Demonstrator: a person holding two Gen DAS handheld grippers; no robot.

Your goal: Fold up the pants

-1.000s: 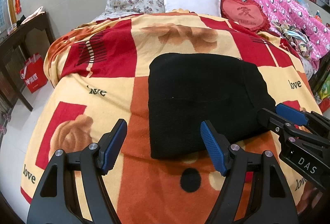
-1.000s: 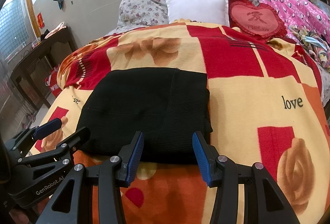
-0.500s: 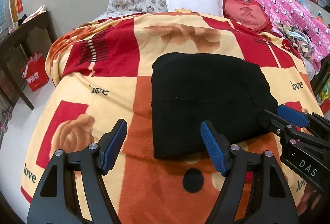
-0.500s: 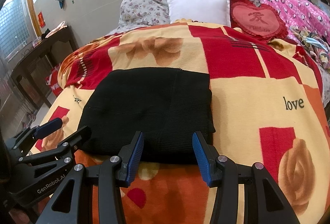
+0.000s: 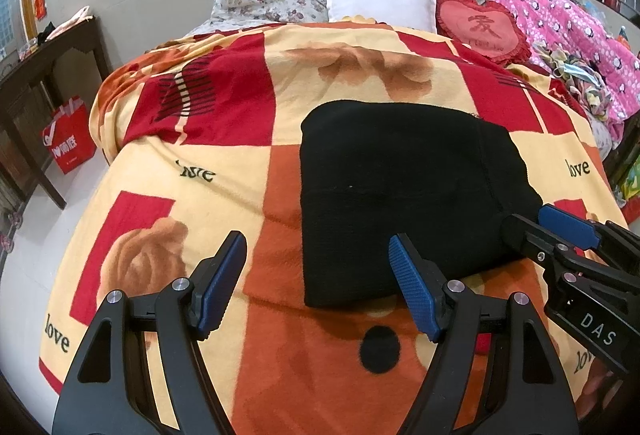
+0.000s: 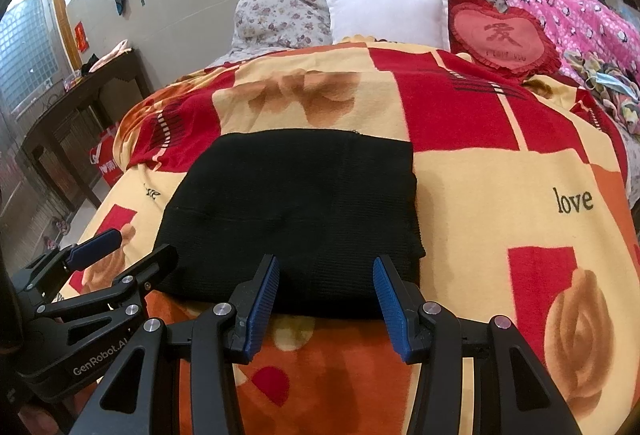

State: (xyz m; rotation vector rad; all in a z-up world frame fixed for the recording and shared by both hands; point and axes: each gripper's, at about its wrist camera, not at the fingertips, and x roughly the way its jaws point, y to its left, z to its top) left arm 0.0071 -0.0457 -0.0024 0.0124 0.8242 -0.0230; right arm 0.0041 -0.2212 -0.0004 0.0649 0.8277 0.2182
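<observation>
Pants (image 5: 404,195) lying as compact black rectangle on blanket (image 5: 224,171), near front edge. Little changed over last 1 s: slight camera drift only. Left gripper (image 5: 318,275) and right gripper (image 6: 325,293) both spread wide, holding nothing. Folding looks essentially complete.

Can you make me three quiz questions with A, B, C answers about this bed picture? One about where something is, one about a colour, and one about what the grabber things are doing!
1. Where does the folded black knit pants bundle lie?
A. on the red, orange and cream patterned fleece blanket
B. on the floor
C. on the white square pillow

2. What colour is the heart-shaped frilled cushion?
A. blue
B. red
C. green

3. How are the left gripper and right gripper?
A. both clamped on the pants
B. one open, one shut
C. both open, holding nothing

Answers: 1 A, the blanket shows all around the bundle. 2 B, it is red with a darker character on it. 3 C, each pair of blue pads stands wide apart.
</observation>
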